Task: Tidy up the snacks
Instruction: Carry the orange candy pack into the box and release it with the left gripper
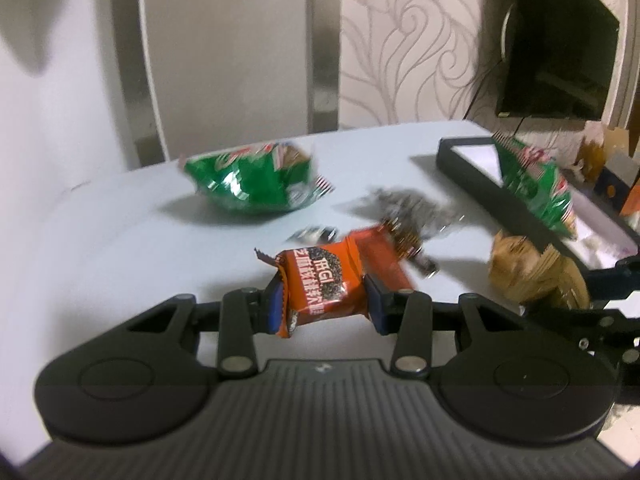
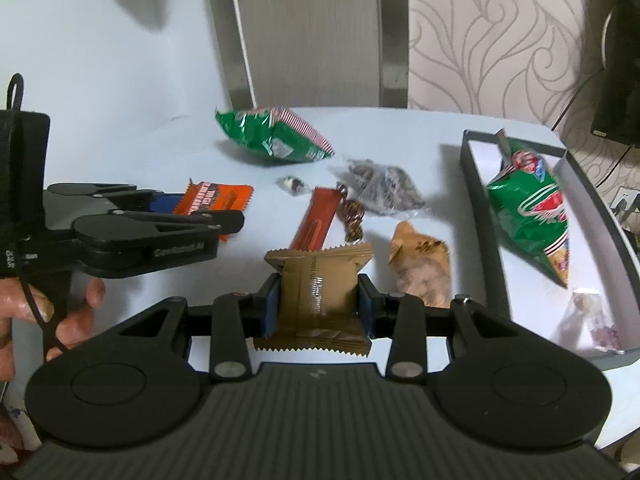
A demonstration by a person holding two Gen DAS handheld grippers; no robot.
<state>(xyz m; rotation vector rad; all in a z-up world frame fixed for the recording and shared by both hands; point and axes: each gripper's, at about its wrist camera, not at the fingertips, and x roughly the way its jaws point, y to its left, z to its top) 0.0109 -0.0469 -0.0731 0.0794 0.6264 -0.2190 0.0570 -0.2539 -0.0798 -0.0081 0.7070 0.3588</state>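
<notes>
My left gripper (image 1: 324,300) is shut on an orange snack packet (image 1: 320,284) with dark print, held just above the white table (image 1: 120,240). In the right wrist view the left gripper (image 2: 208,210) shows from the side at the left, a hand below it, with the orange packet (image 2: 218,198) sticking out. My right gripper (image 2: 318,300) is shut on a brown foil packet (image 2: 316,292) with zigzag ends. A dark-rimmed white tray (image 2: 466,160) at the right holds a green chip bag (image 2: 528,208) and a small pale packet (image 2: 592,320).
Loose on the table lie a second green chip bag (image 2: 276,136), an orange bar (image 2: 316,220), a clear bag of dark seeds (image 2: 384,188), a small wrapped candy (image 2: 294,184) and a tan pastry packet (image 2: 424,268). A chair back (image 2: 312,32) stands behind the table.
</notes>
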